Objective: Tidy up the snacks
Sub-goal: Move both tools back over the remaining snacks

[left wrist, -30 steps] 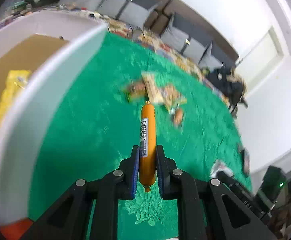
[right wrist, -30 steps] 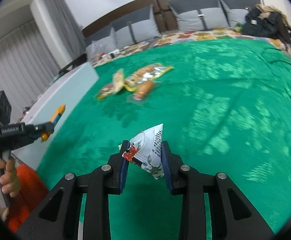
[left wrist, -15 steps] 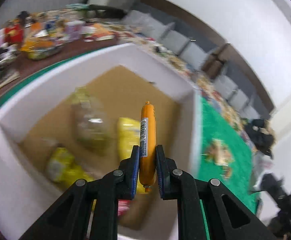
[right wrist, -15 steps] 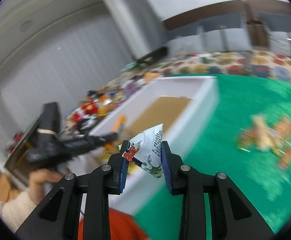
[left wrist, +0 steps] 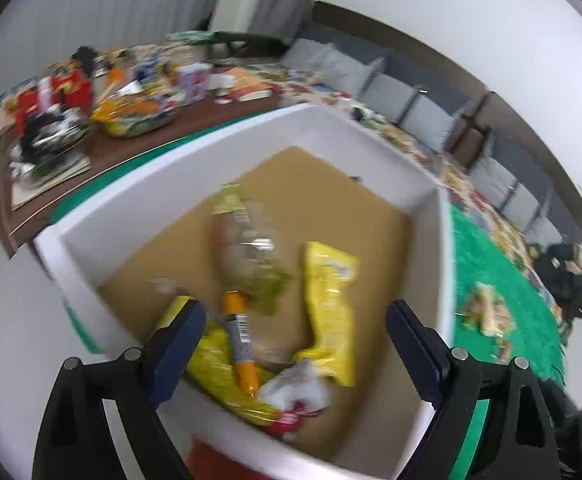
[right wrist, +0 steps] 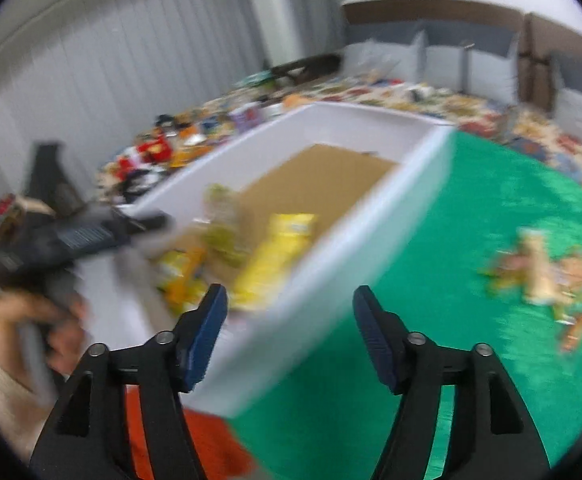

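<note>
Orange sausage stick (left wrist: 239, 344), barcode label up, in white box (left wrist: 139, 196).

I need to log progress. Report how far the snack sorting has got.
Done: the sausage, white packet and yellow bags lie in the box. In hand: nothing; the left gripper and right gripper are both open. Left: a small pile of snacks on the green cloth.
</note>
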Demonstrator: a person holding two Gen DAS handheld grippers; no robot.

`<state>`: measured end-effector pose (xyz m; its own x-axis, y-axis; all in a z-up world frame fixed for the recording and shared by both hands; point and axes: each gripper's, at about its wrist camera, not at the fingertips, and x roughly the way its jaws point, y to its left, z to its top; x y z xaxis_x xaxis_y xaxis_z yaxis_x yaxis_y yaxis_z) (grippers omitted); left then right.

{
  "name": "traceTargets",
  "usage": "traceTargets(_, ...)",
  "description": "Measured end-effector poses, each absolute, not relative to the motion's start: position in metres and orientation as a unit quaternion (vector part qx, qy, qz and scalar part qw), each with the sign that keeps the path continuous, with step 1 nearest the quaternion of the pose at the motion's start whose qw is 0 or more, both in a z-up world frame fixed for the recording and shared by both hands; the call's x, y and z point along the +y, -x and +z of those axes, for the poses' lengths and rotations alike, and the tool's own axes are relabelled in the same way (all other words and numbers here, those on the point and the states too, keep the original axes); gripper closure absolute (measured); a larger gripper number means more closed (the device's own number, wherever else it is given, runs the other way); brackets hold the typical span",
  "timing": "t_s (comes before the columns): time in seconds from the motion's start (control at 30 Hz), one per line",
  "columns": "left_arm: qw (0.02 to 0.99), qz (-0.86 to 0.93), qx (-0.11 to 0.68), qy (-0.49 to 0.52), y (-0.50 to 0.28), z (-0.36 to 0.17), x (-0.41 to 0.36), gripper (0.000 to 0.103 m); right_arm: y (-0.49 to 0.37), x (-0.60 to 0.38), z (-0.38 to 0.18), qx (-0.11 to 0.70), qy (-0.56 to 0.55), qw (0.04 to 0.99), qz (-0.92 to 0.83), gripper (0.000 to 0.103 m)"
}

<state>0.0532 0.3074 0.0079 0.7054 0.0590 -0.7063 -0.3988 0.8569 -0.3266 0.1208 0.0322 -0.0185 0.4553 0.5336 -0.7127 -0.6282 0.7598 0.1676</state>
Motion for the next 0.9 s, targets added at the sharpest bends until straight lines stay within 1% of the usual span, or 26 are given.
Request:
traceTargets(0.07,0.902,0.099,0.357,0.220,-0.060,0.018,0.275,0.010,-0.125,-0.012,-0.039,0.399,0.089,0.865,0.289,0.029)
traceTargets(0.13,0.909,0.069,0.357,0.203,-0.070,0.028,0.243,0.006,-0.135,-0.057,-0.064,0.421,0.116,0.870,0.227,0.029)
traceTargets(0.23,0.913,0.016,0.370,0.170,-0.087,0.031,0.183,0.003,-0.145,-0.135,-0.093,0.457,0.118,0.870,0.141,0.029)
traceTargets(0.3,0.909,-0.015,0.389,0.149,-0.099,0.023,0.147,0.003,-0.151,-0.182,-0.102,0.469,0.110,0.872,0.088,0.029)
traceTargets(0.43,0.886,-0.059,0.453,0.077,-0.133,-0.022,0.058,0.003,-0.162,-0.258,-0.110,0.474,0.074,0.878,-0.001,0.029)
traceTargets(0.5,0.876,-0.062,0.476,0.042,-0.148,-0.046,0.028,0.003,-0.166,-0.279,-0.113,0.477,0.050,0.877,-0.025,0.029)
traceTargets(0.53,0.873,-0.064,0.483,0.028,-0.155,-0.058,0.014,0.003,-0.165,-0.292,-0.114,0.472,0.021,0.881,-0.025,0.027)
traceTargets(0.63,0.869,-0.063,0.491,0.007,-0.177,-0.081,-0.012,0.003,-0.165,-0.305,-0.110,0.465,-0.017,0.884,-0.039,0.025)
traceTargets(0.67,0.869,-0.059,0.492,0.005,-0.183,-0.086,-0.015,0.003,-0.166,-0.306,-0.109,0.465,-0.020,0.884,-0.040,0.024)
traceTargets(0.8,0.870,-0.031,0.493,-0.002,-0.208,-0.107,-0.021,0.003,-0.173,-0.298,-0.111,0.472,0.003,0.881,-0.039,0.017)
traceTargets(0.83,0.869,-0.025,0.494,-0.003,-0.211,-0.112,-0.019,0.002,-0.170,-0.300,-0.112,0.472,0.001,0.881,-0.038,0.017)
traceTargets(0.87,0.876,-0.018,0.482,-0.012,-0.210,-0.114,-0.021,0.000,-0.170,-0.303,-0.112,0.472,-0.002,0.881,-0.036,0.017)
traceTargets(0.9,0.883,-0.020,0.468,-0.013,-0.209,-0.116,-0.022,0.000,-0.169,-0.303,-0.112,0.471,-0.004,0.881,-0.035,0.016)
